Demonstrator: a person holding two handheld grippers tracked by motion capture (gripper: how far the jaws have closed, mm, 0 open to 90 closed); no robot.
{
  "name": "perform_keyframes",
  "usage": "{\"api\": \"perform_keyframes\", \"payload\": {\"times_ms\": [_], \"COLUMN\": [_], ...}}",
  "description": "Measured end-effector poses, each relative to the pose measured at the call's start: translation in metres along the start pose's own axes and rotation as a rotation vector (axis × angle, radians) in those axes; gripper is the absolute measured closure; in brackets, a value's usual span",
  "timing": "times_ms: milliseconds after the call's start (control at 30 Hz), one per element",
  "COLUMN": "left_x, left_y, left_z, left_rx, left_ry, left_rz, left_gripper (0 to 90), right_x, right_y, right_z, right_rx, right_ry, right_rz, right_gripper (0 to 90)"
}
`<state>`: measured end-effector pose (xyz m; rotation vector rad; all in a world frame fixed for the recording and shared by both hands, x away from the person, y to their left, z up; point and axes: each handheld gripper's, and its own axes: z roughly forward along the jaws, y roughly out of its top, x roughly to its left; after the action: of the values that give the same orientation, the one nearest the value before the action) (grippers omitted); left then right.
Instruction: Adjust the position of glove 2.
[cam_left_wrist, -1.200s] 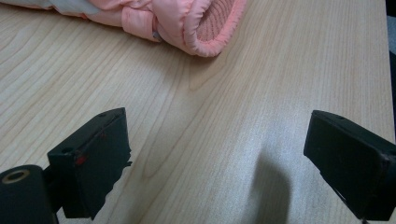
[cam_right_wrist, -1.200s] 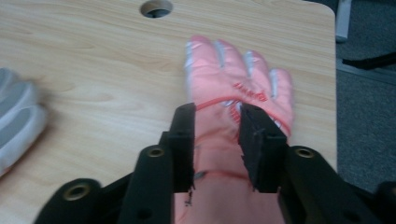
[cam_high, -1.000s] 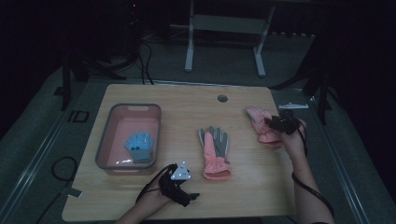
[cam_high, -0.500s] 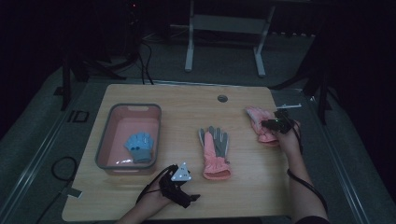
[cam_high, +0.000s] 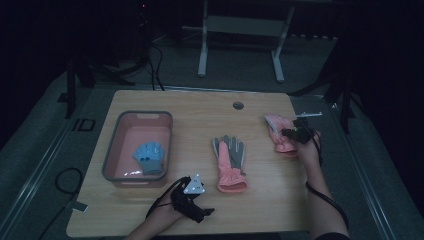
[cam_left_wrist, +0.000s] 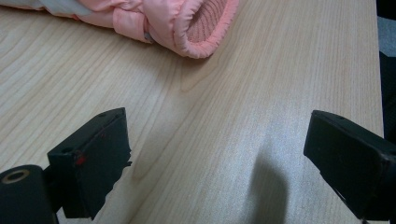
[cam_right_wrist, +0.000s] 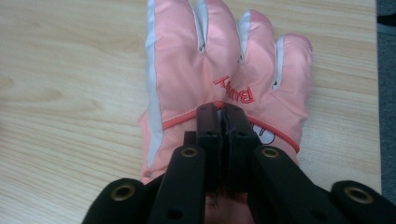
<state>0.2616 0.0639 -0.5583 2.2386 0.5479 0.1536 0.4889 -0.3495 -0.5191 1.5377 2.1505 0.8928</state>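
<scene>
**Right hand-held gripper pinching pink glove**

Wooden worktop (cam_high: 200, 107) under everything. Grey-rimmed pink bin (cam_high: 115, 145) at 9 o'clock, holding a blue glove (cam_high: 149, 157). Pink-and-grey glove (cam_high: 230, 164) flat near centre, cuff toward 6 o'clock. Pink glove (cam_right_wrist: 219, 70) at 3 o'clock, back up, fingers spread away from the jaws. Right hand-held gripper (cam_right_wrist: 223, 112) just closed, pinching a fold of that glove's fabric. Left hand-held gripper (cam_left_wrist: 219, 154) resting at 6 o'clock, jaws wide apart over bare wood, gripping nothing.
</scene>
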Motion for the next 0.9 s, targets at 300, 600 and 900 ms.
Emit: {"api": "perform_keyframes", "payload": {"times_ms": [300, 600, 900], "left_x": [0.000, 0.001, 0.001], "left_y": [0.001, 0.001, 0.002], "left_z": [-0.001, -0.003, -0.005], "left_rx": [-0.007, -0.010, -0.012], "left_ry": [0.008, 0.010, 0.016], "left_rz": [-0.001, 0.000, 0.009], "left_gripper": [7.3, 7.3, 7.3], "right_x": [0.013, 0.042, 0.057], "right_y": [0.010, 0.006, -0.022], "right_z": [-0.030, -0.080, -0.121], "right_rx": [-0.012, -0.057, -0.083], "right_ry": [-0.012, -0.027, -0.045], "right_rz": [0.031, 0.010, 0.028], "right_gripper": [87.8, 87.8, 87.7]}}
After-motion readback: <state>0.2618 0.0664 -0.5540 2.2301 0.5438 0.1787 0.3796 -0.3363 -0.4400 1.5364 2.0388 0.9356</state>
